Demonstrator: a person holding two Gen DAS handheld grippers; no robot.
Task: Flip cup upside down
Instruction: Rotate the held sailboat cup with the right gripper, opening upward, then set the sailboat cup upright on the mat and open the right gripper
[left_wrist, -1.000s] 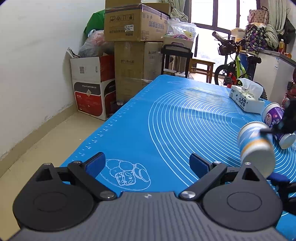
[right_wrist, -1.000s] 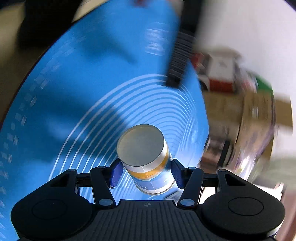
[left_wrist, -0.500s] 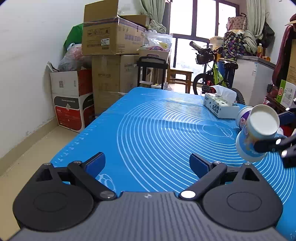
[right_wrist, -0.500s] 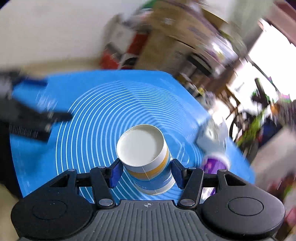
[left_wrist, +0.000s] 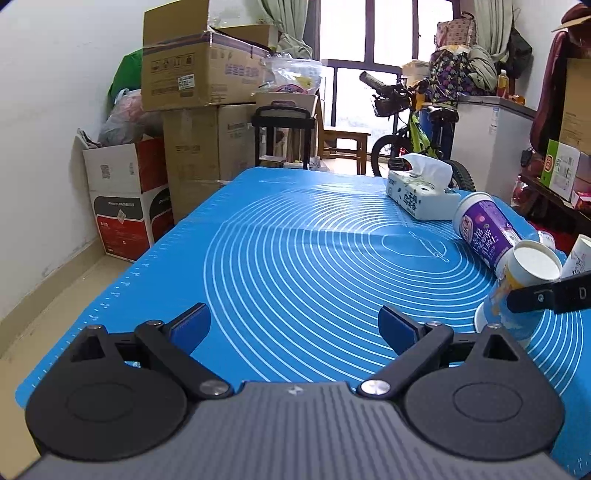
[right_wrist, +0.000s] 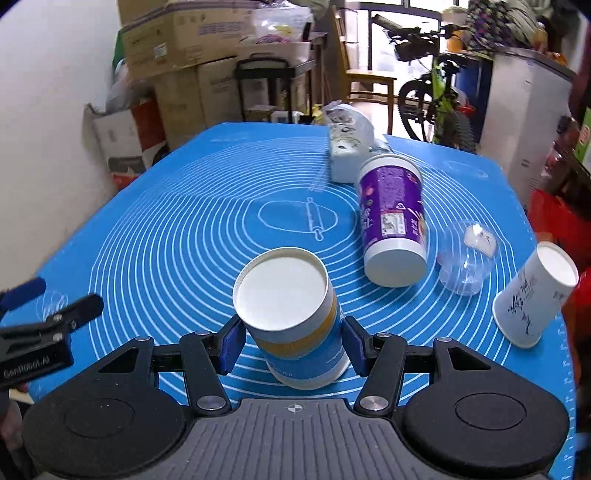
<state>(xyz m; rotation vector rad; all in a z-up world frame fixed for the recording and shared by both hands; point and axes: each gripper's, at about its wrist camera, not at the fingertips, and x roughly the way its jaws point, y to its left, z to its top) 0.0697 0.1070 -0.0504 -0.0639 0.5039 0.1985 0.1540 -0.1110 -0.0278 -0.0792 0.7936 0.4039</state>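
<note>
A blue, white and orange paper cup is upside down, its white base up, slightly tilted, its rim at or just above the blue mat. My right gripper is shut on the cup's sides. The cup also shows at the right edge of the left wrist view, with a right gripper finger across it. My left gripper is open and empty, low over the mat's near left part.
A purple cup lies on its side behind the held cup. A clear plastic cup and a white printed cup stand upside down at the right. A tissue pack lies farther back. Boxes, a cart and a bicycle stand beyond the table.
My right gripper has turned the cup over from pointing sideways to base up and lowered it to the mat. The left gripper stayed open and drifted slightly.
</note>
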